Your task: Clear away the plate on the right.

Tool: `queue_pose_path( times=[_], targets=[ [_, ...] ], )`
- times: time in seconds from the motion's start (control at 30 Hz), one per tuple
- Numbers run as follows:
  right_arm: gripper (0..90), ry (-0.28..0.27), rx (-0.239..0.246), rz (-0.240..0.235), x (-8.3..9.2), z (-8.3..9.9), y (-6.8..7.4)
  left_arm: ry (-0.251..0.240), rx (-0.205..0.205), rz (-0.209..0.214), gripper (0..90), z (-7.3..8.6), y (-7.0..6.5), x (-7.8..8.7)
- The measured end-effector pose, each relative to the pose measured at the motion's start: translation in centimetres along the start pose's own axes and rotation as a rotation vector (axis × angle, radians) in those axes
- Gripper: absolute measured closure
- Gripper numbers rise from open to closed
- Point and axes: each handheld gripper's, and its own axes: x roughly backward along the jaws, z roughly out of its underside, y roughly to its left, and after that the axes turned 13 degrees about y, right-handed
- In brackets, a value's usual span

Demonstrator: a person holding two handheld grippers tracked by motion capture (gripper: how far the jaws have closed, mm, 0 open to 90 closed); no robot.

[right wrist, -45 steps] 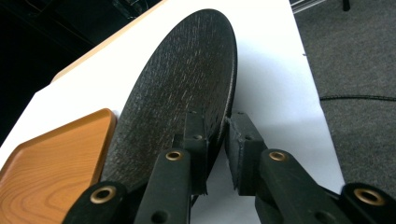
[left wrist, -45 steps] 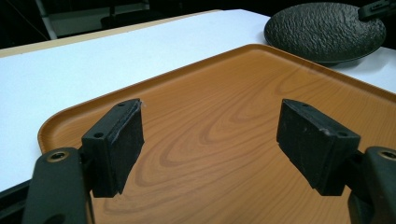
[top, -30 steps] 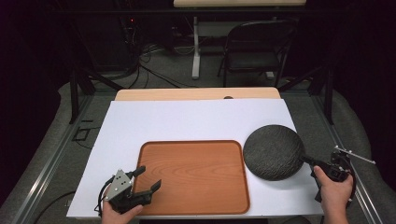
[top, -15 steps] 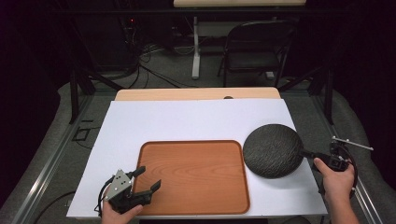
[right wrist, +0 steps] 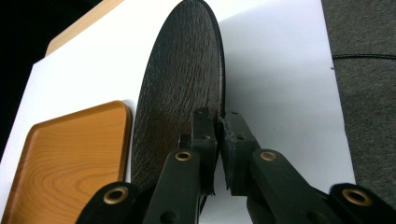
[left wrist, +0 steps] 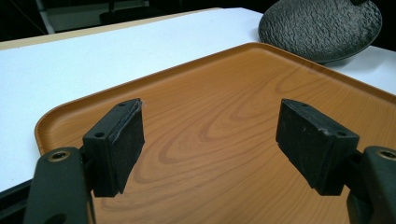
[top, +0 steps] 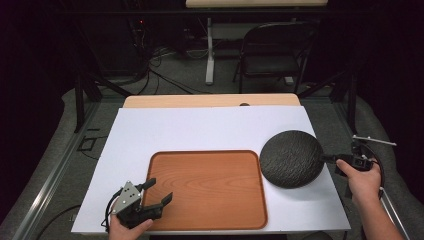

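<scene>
High view: no brand, label or readable writing is seen on anything. A white sheet (top: 200, 135) is spread over the desk (top: 210, 100), whose wooden far edge is left uncovered. A brown wooden tray (top: 210, 187) is laid near the front edge of the desk, a little left of the middle. A round black plate (top: 291, 158) with a rough, pebbled surface is held just beside the tray's right edge, toward the desk's right side, with its shadow cast on the sheet beneath.

The plate's right rim is clamped by the right gripper (top: 331, 159), held in the person's hand beyond the desk's right edge. In the right gripper view the two pads (right wrist: 233, 140) are seen pressed narrowly onto the thin rim of the plate (right wrist: 182, 93), which is turned on edge there.

The left gripper (top: 159, 193) is held over the tray's front left corner, its jaws spread wide with nothing between them; in the left gripper view bare tray (left wrist: 224, 121) is seen between the pads (left wrist: 126, 140).

A folding chair (top: 277, 47) and loose cables are seen on the floor beyond the desk's far edge. Nothing is set in the way between plate and tray.

Compared with a second ago, the plate has been raised slightly and shifted a little toward the tray; the left gripper is unchanged.
</scene>
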Motion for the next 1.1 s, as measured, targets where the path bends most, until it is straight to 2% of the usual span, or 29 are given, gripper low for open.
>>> queue_pose_path(
  times=[0.03,0.07,0.27,0.3,0.73,0.77,0.97,1.0,1.1],
  targets=[
    [85.0,-0.008,0.011,0.001,0.0,-0.2,0.1,0.000,0.000,0.000,23.8,0.0,0.0,0.0],
    [85.5,0.014,0.010,0.005,0.1,-0.7,0.5,0.000,0.001,0.000,23.8,0.0,0.0,0.0],
    [86.3,0.030,0.027,0.017,0.2,-1.8,1.1,-0.001,0.003,-0.006,23.8,0.0,0.1,0.0],
    [86.7,0.037,0.036,0.029,0.2,-2.3,1.6,0.000,0.006,-0.005,23.8,0.0,0.1,0.0],
    [87.5,0.077,0.083,0.075,0.4,-4.2,4.1,-0.001,0.007,0.001,23.8,0.1,0.1,0.0],
    [87.5,0.078,0.100,0.084,0.4,-4.4,4.2,0.000,0.006,0.001,23.8,0.0,0.1,0.0],
    [87.6,0.092,0.123,0.102,0.4,-5.2,5.3,0.001,0.005,0.002,23.8,0.1,0.2,0.0],
    [87.6,0.105,0.128,0.110,0.4,-5.6,5.8,0.001,0.005,0.003,23.8,0.1,0.2,0.0],
    [87.6,0.107,0.148,0.122,0.4,-5.8,6.1,0.000,0.005,0.005,23.8,0.1,0.2,0.0]
  ],
)
